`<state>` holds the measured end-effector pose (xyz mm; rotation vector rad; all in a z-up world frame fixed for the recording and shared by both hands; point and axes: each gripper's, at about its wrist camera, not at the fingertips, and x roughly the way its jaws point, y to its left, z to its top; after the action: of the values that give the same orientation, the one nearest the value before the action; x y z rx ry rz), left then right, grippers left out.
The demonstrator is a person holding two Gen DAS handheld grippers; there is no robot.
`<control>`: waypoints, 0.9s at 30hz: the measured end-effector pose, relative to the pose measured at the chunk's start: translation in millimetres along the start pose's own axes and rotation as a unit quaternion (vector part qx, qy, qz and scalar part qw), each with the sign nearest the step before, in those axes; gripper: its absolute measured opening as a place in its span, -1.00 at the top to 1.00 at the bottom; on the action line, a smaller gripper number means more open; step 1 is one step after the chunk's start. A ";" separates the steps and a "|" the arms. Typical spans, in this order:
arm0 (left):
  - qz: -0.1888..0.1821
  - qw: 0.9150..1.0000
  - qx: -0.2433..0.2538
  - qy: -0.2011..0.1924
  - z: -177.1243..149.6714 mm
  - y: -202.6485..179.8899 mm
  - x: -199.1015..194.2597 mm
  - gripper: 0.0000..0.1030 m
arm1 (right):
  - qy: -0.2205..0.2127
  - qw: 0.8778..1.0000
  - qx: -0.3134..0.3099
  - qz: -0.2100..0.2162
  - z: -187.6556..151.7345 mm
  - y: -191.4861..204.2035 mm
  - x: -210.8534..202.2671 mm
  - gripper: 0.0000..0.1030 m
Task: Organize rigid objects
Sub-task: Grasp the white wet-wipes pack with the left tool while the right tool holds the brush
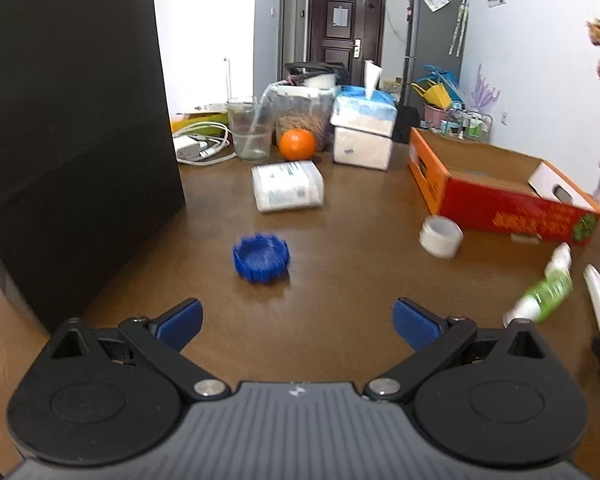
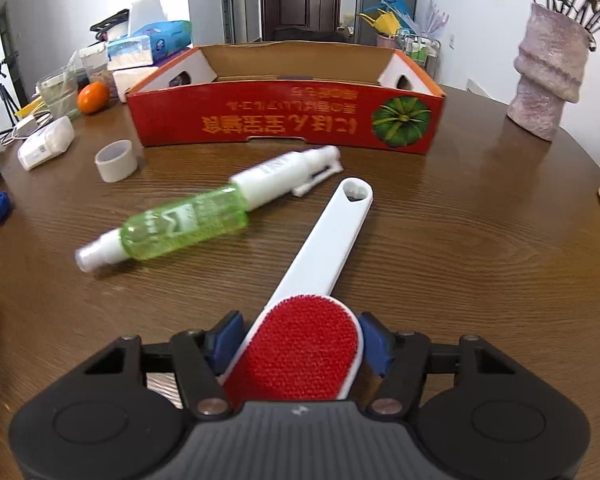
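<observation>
Two grippers are in my views, and only one is busy: my right gripper [image 2: 296, 350] has its blue pads against the edges of the lint brush [image 2: 300, 344], at the red bristle head, while the white handle reaches away toward the red cardboard box [image 2: 284, 120]. My left gripper [image 1: 298, 322] hangs over the table [image 1: 340, 264] with its jaws wide apart and nothing between them, and the blue cap [image 1: 261, 258] lies a little beyond its tips. Beside the brush lies the green spray bottle [image 2: 188, 220], and the brush handle passes just beside the bottle's white end; I cannot tell whether they touch. The roll of tape [image 2: 117, 160] sits near the box's left corner. I judge the brush is meant for the box, and the risk lies in the hold: I grip it at one end, so the long handle could droop or pivot between the pads as I lift. A swinging handle could knock the bottle and set it rolling, or catch on the box's near wall. The rounded head may also slip out if the pads sit too near its edge.
</observation>
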<state>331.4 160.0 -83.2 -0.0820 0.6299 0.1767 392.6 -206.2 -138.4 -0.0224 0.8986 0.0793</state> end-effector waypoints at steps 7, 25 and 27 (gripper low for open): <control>0.015 1.000 -0.024 0.005 59.9 12.2 37.0 -1.00 | -0.014 1.000 -0.001 0.001 -6.7 -23.1 -2.5 -0.20; 0.070 0.994 -0.066 0.059 124.7 -6.6 141.9 -1.00 | -0.053 0.998 -0.015 0.001 2.0 -46.0 5.2 -0.11; 0.075 0.993 -0.071 0.059 128.0 -7.6 151.5 -1.00 | -0.058 0.998 -0.015 -0.004 3.6 -48.5 5.9 -0.11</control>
<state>527.1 190.2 -69.6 -0.1839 0.7421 0.3637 402.9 -254.0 -141.5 -0.0488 0.7822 0.0862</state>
